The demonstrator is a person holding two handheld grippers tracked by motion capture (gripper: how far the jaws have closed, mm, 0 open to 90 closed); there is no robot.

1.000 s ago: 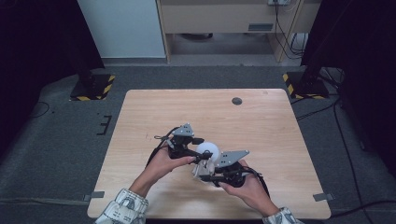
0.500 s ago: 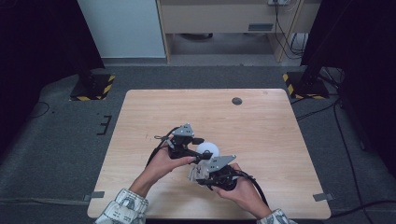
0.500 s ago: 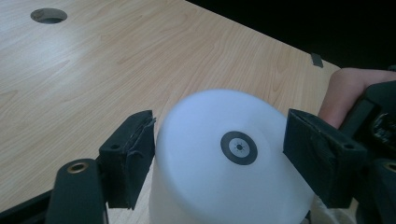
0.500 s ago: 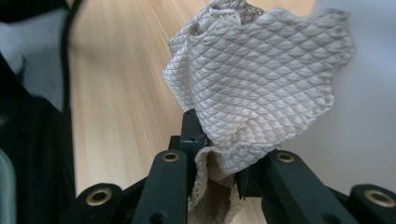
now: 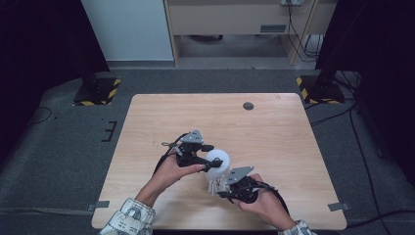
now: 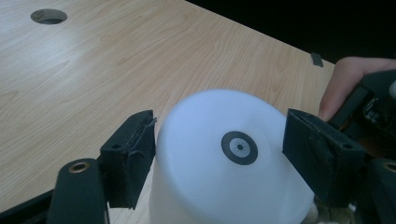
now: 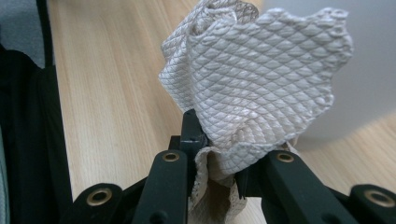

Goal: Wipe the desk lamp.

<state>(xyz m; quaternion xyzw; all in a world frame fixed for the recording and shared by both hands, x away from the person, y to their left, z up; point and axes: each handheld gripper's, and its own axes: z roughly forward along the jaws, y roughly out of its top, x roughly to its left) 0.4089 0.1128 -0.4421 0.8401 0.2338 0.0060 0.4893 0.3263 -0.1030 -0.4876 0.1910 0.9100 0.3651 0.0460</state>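
Nearest my edge of the table (image 5: 147,127), I am pinching a crumpled white quilted cloth (image 7: 254,88) in the right hand-held gripper (image 5: 222,187), its jaws pressed tight on the bunched fabric, which is fanning out above them. Just beyond, the cloth is sitting right against the white cup (image 6: 229,158), which is standing upside down on the wood. I am gripping that cup with the left hand-held gripper (image 5: 208,164), one pad on each side of its wall. Farther off, a round grommet hole (image 5: 248,105) is showing near the far edge.
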